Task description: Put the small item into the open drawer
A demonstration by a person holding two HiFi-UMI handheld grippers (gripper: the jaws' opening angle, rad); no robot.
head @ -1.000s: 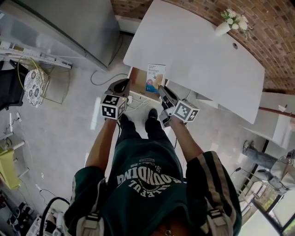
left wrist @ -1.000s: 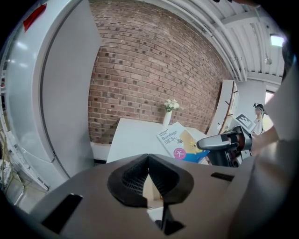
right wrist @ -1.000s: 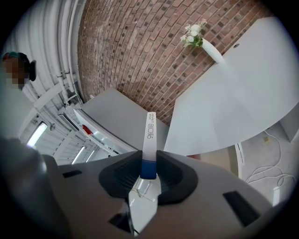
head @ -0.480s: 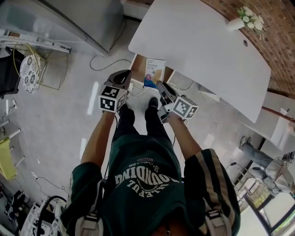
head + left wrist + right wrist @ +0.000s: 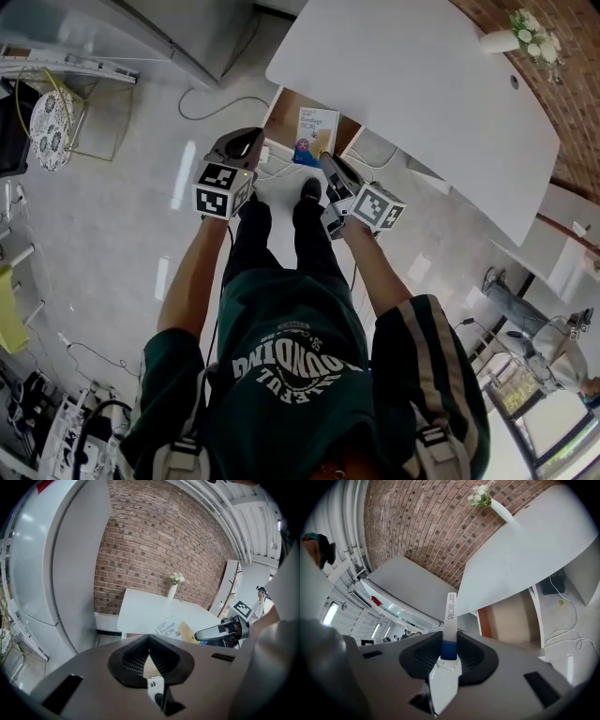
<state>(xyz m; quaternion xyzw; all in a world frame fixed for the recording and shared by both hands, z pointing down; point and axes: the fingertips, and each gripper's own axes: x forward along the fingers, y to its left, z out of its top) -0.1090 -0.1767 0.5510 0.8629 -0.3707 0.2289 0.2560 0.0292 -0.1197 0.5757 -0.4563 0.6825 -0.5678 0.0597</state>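
A flat white and blue bandage box (image 5: 316, 133) stands on edge in my right gripper (image 5: 330, 169), whose jaws are shut on its blue lower end (image 5: 449, 648). I hold it in the air just before the open drawer (image 5: 280, 114), whose brown inside shows under the white table (image 5: 412, 66). In the right gripper view the box (image 5: 450, 613) sticks up edge-on between the pads, with the drawer (image 5: 511, 618) to its right. My left gripper (image 5: 246, 147) hangs to the left of the drawer, its jaws shut (image 5: 149, 642) with nothing in them. The left gripper view shows the box (image 5: 169, 628) and the right gripper (image 5: 219, 633).
A vase of white flowers (image 5: 525, 33) stands at the table's far end. A grey fridge (image 5: 178, 28) rises at the left, with a cable (image 5: 214, 105) on the floor beside it. The person's shoes (image 5: 309, 191) are right under the grippers.
Both grippers have crept a little closer to the table's edge and the drawer. The box stays held in the right gripper; the left stays shut.
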